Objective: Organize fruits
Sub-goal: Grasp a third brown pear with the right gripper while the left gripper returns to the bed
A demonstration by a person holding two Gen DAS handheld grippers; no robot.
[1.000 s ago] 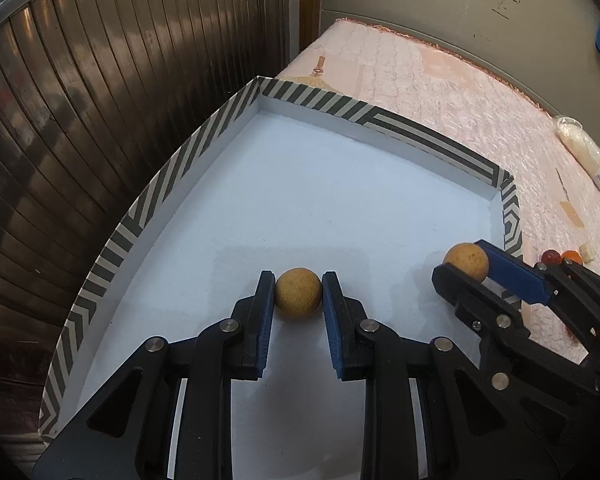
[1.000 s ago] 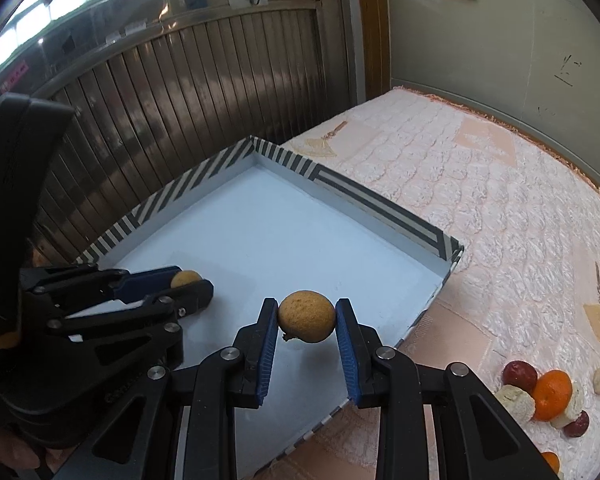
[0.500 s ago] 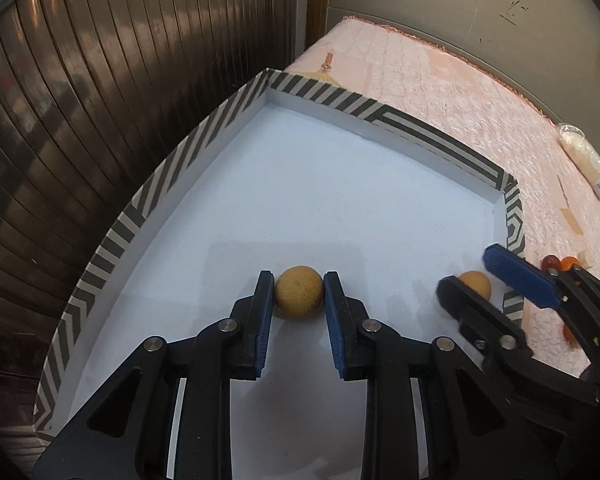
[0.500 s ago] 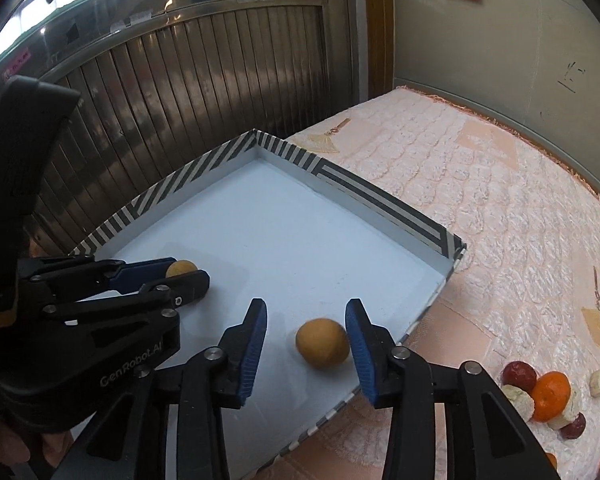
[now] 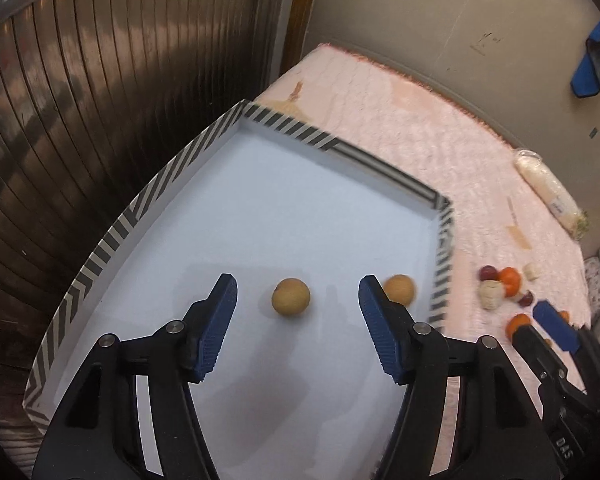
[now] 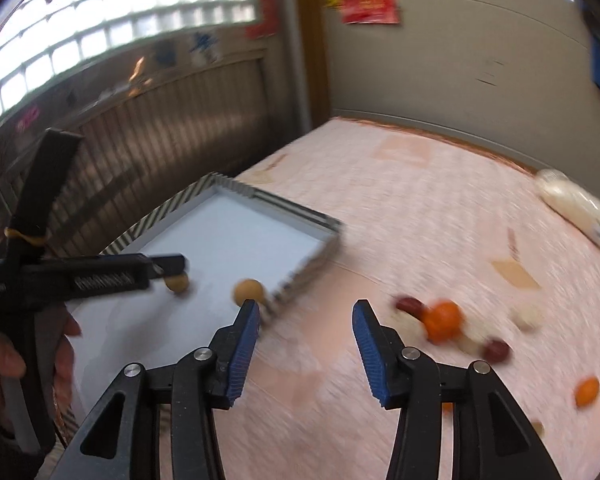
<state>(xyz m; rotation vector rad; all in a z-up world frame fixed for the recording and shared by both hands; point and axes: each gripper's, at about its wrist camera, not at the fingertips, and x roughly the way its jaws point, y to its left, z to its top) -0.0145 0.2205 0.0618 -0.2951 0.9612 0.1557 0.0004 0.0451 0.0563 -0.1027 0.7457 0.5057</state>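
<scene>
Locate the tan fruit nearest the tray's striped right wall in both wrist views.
Left wrist: tan fruit sits on the tray floor right of centre, just past the left gripper's right finger, close to the striped wall.
Right wrist: same fruit left of centre, just above the right gripper's left finger.
Shared landmark: the striped-rim tray.

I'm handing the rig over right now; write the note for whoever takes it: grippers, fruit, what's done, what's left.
Left gripper: open, empty, over the striped-rim tray.
Right gripper: open, empty, over the pink mat, pointing toward the loose fruit.
Done: two tan round fruits lie on the tray floor, apart, one between the left fingers, one near the tray's right wall.
Left: the pile on the mat, including an orange, dark red fruits, pale pieces, and a smaller orange fruit. The right-wrist view is blurred, so no count.
</scene>
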